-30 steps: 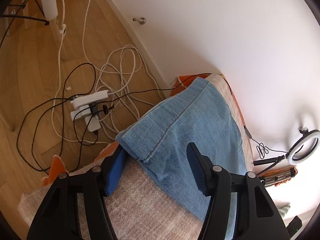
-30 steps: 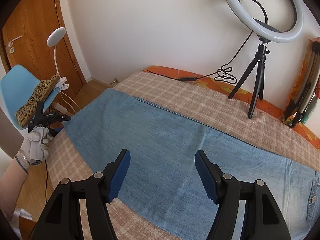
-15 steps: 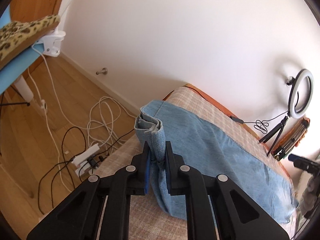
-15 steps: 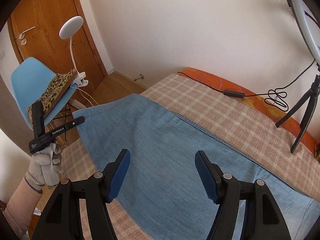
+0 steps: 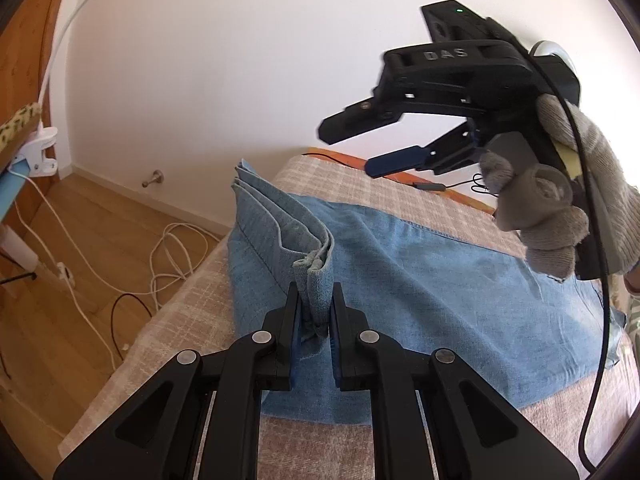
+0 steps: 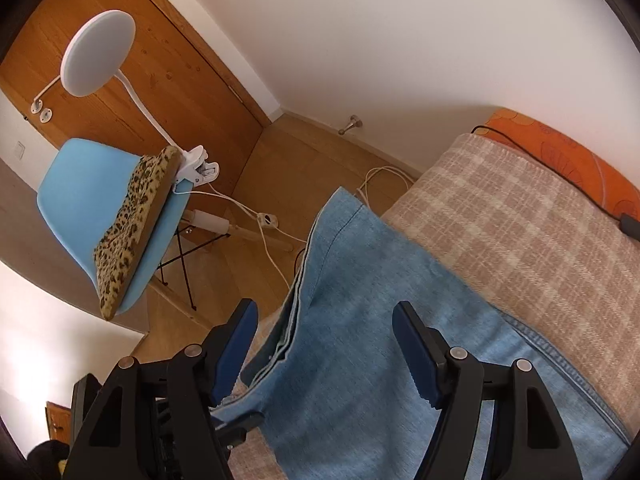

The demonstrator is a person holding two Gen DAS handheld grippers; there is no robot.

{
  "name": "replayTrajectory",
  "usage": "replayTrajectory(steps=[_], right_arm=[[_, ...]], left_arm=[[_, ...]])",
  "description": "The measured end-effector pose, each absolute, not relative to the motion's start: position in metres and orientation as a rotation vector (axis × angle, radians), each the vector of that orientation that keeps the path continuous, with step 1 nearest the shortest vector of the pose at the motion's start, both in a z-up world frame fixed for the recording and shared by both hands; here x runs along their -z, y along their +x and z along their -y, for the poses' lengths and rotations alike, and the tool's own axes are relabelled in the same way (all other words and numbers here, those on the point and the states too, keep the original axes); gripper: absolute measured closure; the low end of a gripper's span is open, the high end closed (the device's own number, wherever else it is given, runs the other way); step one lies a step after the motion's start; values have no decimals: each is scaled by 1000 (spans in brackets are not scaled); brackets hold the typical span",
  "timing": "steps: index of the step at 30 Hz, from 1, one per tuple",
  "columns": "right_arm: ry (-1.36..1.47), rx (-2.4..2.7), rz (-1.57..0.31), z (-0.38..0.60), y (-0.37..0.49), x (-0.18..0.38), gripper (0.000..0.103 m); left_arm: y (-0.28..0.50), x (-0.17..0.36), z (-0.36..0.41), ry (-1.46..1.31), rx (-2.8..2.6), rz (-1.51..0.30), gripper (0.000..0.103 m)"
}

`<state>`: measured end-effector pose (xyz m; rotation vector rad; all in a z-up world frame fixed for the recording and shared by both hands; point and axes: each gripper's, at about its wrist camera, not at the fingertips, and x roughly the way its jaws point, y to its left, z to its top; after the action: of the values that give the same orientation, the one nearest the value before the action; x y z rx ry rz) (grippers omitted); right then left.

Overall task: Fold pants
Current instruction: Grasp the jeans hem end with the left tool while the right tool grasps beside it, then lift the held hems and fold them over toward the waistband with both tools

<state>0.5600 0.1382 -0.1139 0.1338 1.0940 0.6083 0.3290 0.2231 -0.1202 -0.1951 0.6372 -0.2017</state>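
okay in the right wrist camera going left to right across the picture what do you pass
Light blue plastic chair → leopard-print cushion → white clip-on lamp clamp → folded blue denim pants → beige checked blanket → orange bed cover.

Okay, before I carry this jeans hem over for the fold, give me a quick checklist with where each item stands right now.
1. Left gripper clamped on the jeans hem: ok, both fingers pinch the bunched layers.
2. All hem layers caught: cannot tell, the layers fan apart above the fingers.
3. Right gripper ready to take the other hem corner: ok, open and hovering above the denim, holding nothing.
4. Rest of the jeans lying flat on the checked blanket: ok, only light ripples show.
5. Fold path clear: not ok, the right gripper hangs over the leg, along the fold's likely path.
6. Waistband end lined up: cannot tell, it is out of view.
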Motion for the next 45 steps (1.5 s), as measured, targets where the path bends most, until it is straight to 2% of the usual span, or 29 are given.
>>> replayTrajectory(steps=[8, 9, 10, 12, 15, 17, 31, 45], right_arm=[[-45, -554, -1152, -207, 589, 150, 31], [-54, -549, -1170, -209, 592, 154, 34], [-60, -543, -1187, -210, 594, 157, 39], [-78, -510, -1213, -207, 597, 162, 73], [-59, -491, -1215, -191, 595, 155, 90], [-55, -485, -1185, -178, 590, 143, 97], [47, -347, -1018, -52, 529, 49, 99], [167, -168, -974, 126, 441, 28, 99]], left_arm=[[320, 115, -214, -179, 251, -632, 93], [319, 114, -211, -170, 259, -631, 93], [317, 113, -207, -157, 265, -630, 93], [314, 111, -200, -135, 278, -626, 93], [309, 108, -192, -145, 307, -627, 93], [307, 107, -186, -160, 330, -625, 93], [286, 59, -98, -162, 524, -571, 93], [256, 51, 43, -106, 746, -629, 93]])
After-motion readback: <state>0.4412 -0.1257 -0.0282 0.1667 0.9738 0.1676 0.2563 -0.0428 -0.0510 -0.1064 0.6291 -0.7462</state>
